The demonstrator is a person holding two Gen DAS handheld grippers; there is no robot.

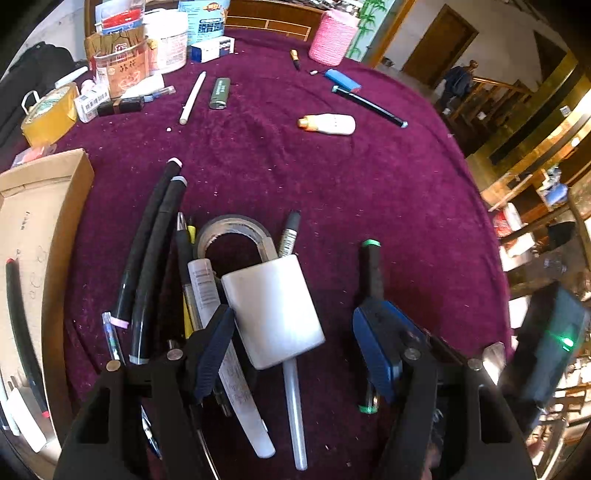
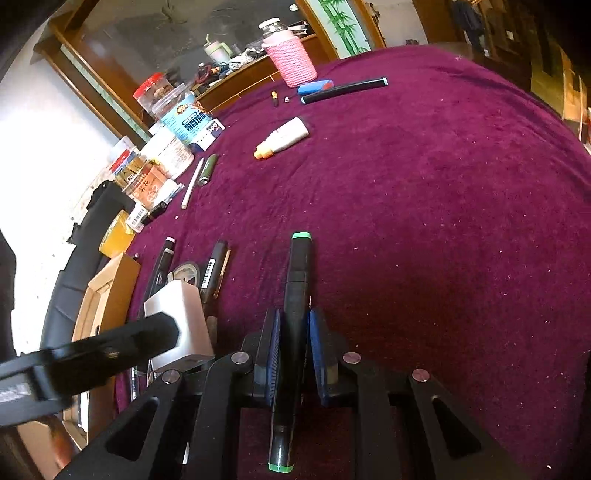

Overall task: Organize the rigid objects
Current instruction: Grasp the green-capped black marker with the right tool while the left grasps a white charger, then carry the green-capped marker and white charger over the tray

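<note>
Right gripper (image 2: 291,354) clamped on a black marker with green end caps (image 2: 295,295) — pads pressed to its barrel about mid-length, marker pointing forward over the purple tablecloth (image 2: 443,221), far cap ahead of the fingers, near cap back under the gripper body. Left gripper (image 1: 295,343) spread wide, holding nothing, straddling a white charger block (image 1: 273,310) that sits on a heap of pens, black markers (image 1: 147,251) and a tape roll (image 1: 232,232); left pad (image 1: 214,350) right against the block's edge, possibly touching, hard to tell through the fisheye. Same green-capped marker visible in the left view just beyond the right pad (image 1: 376,343). Cardboard box (image 1: 40,229) at the table's left edge, already with a few pens inside. Farther back, loose and well apart: white bottle with orange cap (image 1: 328,123), green lighter (image 1: 219,93), white pen (image 1: 192,98), blue lighter (image 1: 341,80), another black marker (image 1: 369,105), pink knitted jar (image 1: 334,35). Step in hand judged as carrying the gripped marker to the pile of like items near the left gripper. To do it well: keep the squeeze firm, barrel level, swing left low over the cloth, line the marker up parallel with the other black markers before letting go — set down, not dropped, so no rolling. Left gripper best kept clear of the path, or closed on the charger block square across its flat sides, not a corner.
</note>
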